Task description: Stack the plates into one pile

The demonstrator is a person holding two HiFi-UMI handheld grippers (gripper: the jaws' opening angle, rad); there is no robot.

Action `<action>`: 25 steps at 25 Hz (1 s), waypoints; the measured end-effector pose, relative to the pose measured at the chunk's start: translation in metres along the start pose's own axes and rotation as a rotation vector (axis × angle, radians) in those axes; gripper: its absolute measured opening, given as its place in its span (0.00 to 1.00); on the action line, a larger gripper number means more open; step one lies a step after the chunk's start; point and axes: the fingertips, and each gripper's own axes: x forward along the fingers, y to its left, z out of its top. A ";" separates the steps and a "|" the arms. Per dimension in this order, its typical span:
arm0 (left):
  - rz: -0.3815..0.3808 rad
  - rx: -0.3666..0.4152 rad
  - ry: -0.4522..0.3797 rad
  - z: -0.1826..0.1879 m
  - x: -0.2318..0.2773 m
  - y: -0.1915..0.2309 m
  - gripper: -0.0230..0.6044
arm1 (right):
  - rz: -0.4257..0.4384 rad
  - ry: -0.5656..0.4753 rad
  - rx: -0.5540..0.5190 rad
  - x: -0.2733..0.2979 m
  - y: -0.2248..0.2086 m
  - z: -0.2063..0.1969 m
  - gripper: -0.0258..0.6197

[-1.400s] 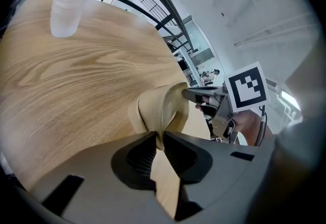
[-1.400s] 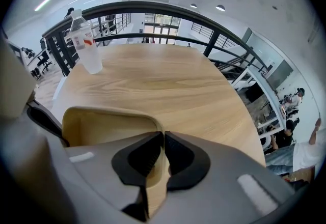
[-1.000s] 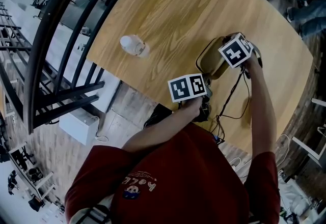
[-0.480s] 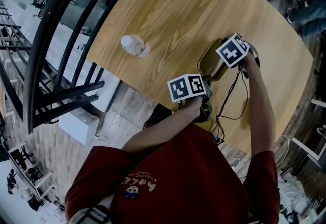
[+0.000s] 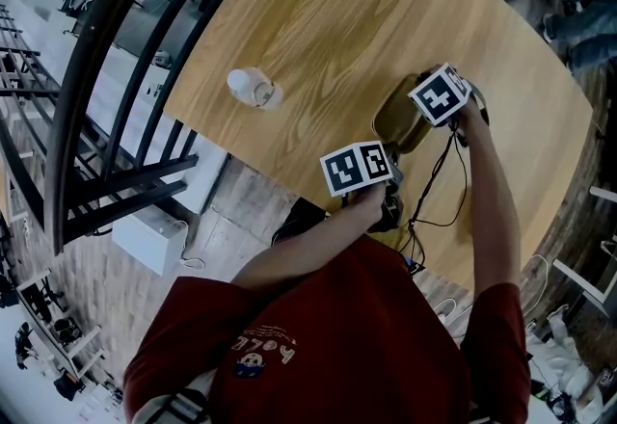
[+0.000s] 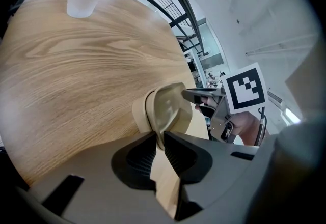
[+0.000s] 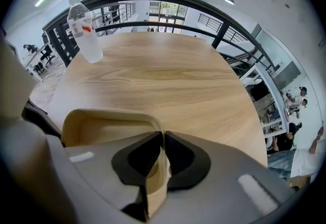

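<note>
Two beige plates lie nested near the table's front edge, between the two grippers. In the left gripper view my left gripper is shut on the near rim of the plates, where an inner plate sits in a paler outer one. The right gripper's fingers reach the far rim there. In the right gripper view my right gripper is shut on the thin upright rim of a plate. Whether both grip the same plate I cannot tell.
The round wooden table holds a clear plastic bottle, seen upright at the far side. A black curved railing runs beyond the table's left edge. A thin cable hangs by my right arm.
</note>
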 end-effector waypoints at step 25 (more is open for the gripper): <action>0.057 0.132 -0.061 0.013 0.008 0.012 0.21 | 0.091 -0.097 0.227 0.019 -0.008 -0.024 0.12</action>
